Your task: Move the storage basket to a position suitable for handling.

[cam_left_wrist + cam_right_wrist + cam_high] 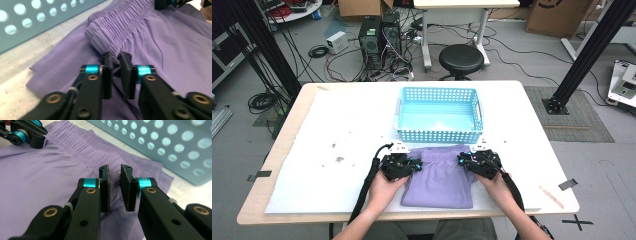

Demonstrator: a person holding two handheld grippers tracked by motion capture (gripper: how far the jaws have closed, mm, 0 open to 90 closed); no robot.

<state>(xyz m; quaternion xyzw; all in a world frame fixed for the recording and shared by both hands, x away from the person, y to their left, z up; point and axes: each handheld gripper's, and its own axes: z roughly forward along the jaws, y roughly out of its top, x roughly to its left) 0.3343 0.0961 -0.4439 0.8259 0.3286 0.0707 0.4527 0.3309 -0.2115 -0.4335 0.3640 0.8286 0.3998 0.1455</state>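
Purple shorts [439, 180] with an elastic waistband lie flat on the white sheet, just in front of a light blue perforated basket [438, 135]. My left gripper [416, 165] sits at the waistband's left end. In the left gripper view its jaws [115, 58] are pinched on a fold of the purple cloth [150, 45]. My right gripper [462, 161] is at the waistband's right end. In the right gripper view it [115, 173] is closed on a bunched pleat of the shorts [50, 175]. The basket wall [175, 145] rises close behind.
The basket [37, 22] holds nothing that I can see. A white sheet [337, 150] covers most of the table, with small dark specks at its left. A wooden stick [552, 196] lies near the front right corner. A black stool [461, 58] stands behind the table.
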